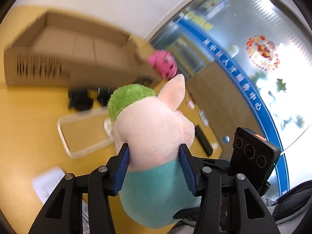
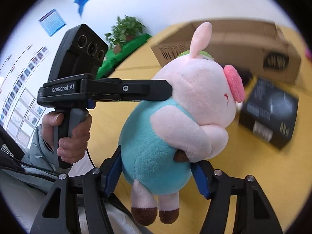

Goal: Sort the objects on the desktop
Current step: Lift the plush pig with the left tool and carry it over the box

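A plush pig with pink head, green hair tuft and teal body hangs in the air above the yellow table. My left gripper is shut on its neck. In the right wrist view the same pig fills the middle; the left gripper's fingers press its neck from the left. My right gripper is closed around its teal belly, blue pads touching both sides. An open cardboard box stands beyond, also in the right wrist view.
A pink plush toy lies by the box's right end. A clear tray, black items and white paper lie on the table. A black box lies at right. A glass wall is at right.
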Demonstrator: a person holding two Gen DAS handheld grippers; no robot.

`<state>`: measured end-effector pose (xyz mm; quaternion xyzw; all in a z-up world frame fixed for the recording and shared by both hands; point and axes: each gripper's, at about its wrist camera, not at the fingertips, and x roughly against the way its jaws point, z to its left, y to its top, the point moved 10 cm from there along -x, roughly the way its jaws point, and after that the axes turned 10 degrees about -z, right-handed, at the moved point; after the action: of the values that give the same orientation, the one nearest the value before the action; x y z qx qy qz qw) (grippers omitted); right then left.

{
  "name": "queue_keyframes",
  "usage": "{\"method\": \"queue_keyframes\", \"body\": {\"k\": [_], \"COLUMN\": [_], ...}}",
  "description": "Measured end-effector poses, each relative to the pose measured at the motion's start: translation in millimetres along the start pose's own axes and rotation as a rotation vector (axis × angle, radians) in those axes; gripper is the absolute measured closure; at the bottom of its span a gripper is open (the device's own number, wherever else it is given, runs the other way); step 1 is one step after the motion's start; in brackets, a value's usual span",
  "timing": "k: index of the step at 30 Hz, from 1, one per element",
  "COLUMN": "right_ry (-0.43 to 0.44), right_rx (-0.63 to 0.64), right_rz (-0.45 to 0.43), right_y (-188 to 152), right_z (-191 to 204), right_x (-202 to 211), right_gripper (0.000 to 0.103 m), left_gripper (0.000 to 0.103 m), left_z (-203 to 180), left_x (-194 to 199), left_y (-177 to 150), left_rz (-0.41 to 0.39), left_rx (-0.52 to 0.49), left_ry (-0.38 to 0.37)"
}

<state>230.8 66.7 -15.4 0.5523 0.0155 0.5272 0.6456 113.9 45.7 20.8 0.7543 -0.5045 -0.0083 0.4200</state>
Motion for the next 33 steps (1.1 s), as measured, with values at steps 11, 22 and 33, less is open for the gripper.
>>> {"method": "queue_keyframes", "body": {"k": [11,22,33], "right_ry": [-0.005,0.053,0.134], "right_rx": [0.313,0.403,0.232], "right_rz": [-0.248,-0.362,-0.223], "right_y": [200.1,380.5,391.4], "right_z": [22.7,12.1,-59.6], "right_x": [3.1,-17.4,-160.1], "right_gripper": [0.039,0.039,0.039], "left_gripper": [0.05,0.05,0.051], "left_z": [-35.5,-32.3,148.1], "left_x": [46.8,64.8,-21.0], "left_y": [214.9,387.5,411.6], "left_rz": [-0.288,-0.428,-0.293], "left_rx": [-0.284,-0.411,-0.16], "left_ry": [0.007,0.095,0.208]}}
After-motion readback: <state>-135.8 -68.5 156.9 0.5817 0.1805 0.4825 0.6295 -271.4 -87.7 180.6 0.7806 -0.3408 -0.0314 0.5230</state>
